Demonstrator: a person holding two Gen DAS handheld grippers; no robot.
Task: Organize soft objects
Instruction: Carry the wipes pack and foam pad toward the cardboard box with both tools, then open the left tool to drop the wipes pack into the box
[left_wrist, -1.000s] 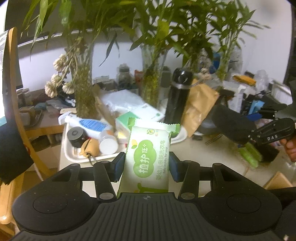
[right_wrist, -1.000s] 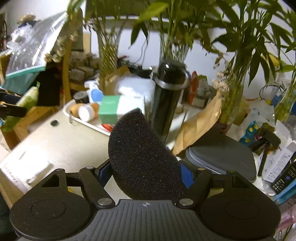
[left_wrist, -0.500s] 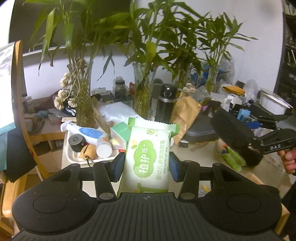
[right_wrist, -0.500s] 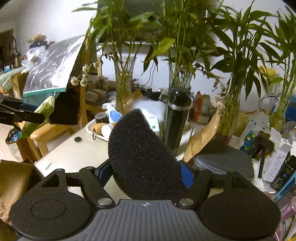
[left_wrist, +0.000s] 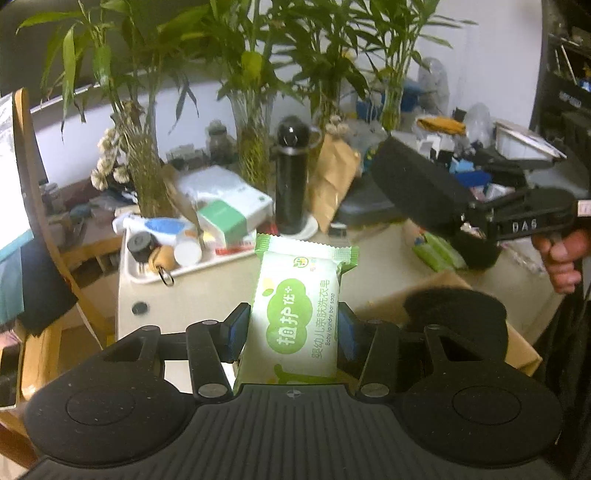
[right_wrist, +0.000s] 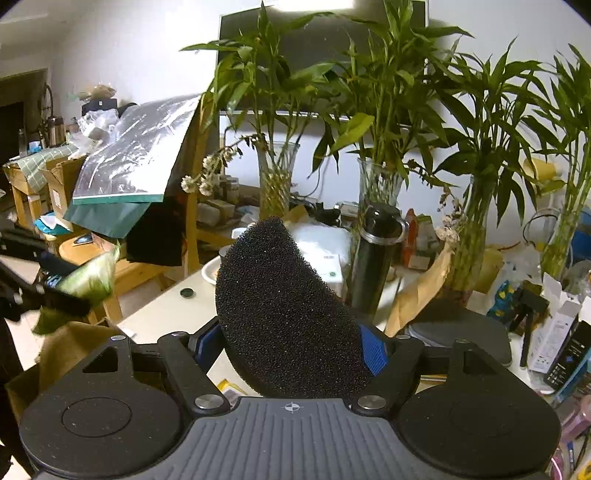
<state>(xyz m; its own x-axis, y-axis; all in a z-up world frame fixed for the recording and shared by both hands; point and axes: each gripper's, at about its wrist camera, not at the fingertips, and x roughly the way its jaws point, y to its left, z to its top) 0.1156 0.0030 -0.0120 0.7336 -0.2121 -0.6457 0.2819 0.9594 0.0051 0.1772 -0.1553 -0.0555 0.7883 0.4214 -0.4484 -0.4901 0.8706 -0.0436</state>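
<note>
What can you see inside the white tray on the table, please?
The white tray holds a black cap, a tan bottle with a key ring, a white-capped container and a blue-and-white bottle. A green-and-white box hides the tray's far end.

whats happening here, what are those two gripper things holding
A person is sorting soft items with a handheld gripper in each hand. The left gripper has its jaws closed on a green-and-white soap packet. The right gripper grips a black foam sponge. Both are held up above the cluttered table. Another black sponge already sits in a cardboard box below.
</note>
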